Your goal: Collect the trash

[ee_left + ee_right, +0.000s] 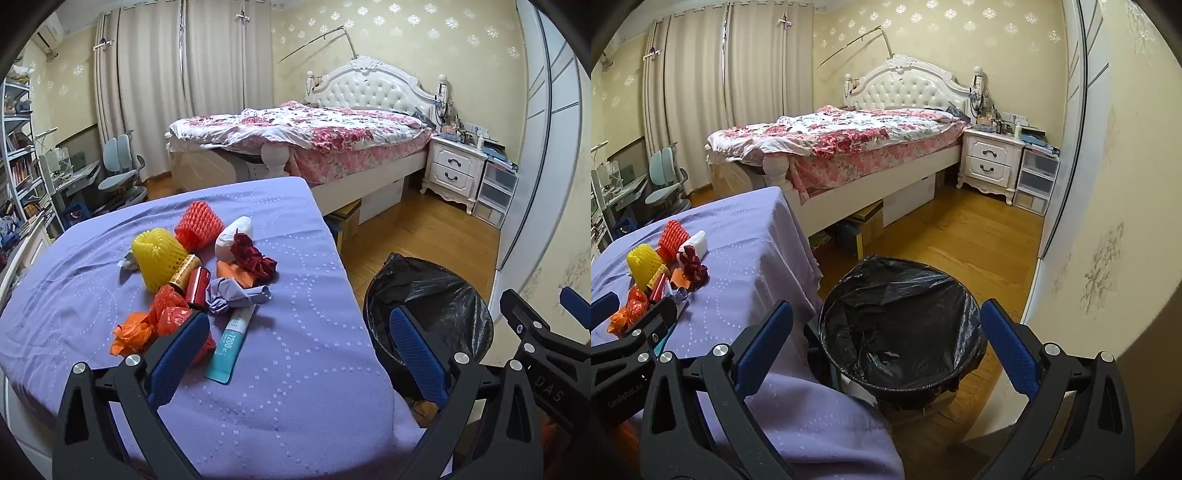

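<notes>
Trash lies in a heap on the purple-covered table (295, 369): a yellow foam net (157, 258), an orange-red foam net (199, 225), a white wad (232, 236), a dark red crumpled piece (255, 258), an orange plastic bag (155, 325), a red-gold wrapper (192, 280), a lilac balloon (236, 295) and a teal tube (231, 343). A bin with a black liner (901, 325) stands on the floor right of the table. My left gripper (299, 350) is open and empty over the table's near right part. My right gripper (886, 347) is open and empty above the bin.
A bed with a floral cover (849, 144) stands behind, with a white nightstand (991, 162) and plastic drawers (1034, 184) to its right. A desk chair (122, 173) and shelves (18, 166) are at the left. A wall (1108, 240) is close on the right.
</notes>
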Available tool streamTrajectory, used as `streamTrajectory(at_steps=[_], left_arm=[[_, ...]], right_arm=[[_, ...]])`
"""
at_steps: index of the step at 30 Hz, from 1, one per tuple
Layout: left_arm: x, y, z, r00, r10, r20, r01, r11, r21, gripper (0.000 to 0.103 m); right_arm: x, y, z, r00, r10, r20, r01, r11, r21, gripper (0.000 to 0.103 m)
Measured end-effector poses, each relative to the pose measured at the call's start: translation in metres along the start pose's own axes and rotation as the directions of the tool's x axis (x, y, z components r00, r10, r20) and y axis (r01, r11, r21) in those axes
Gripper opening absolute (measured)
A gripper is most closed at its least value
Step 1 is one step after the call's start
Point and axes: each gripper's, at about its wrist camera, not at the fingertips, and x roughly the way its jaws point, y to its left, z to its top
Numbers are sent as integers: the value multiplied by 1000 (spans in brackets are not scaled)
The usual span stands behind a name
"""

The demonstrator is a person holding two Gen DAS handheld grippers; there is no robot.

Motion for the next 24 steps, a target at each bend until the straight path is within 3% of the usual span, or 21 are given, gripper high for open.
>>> streamTrajectory(at_steps=[24], left_arm=[[10, 6, -10, 1000, 6, -18, -6, 1000, 1, 98]], right_arm=[[0, 6, -6, 1000, -4, -19, 4, 1000, -8, 99]])
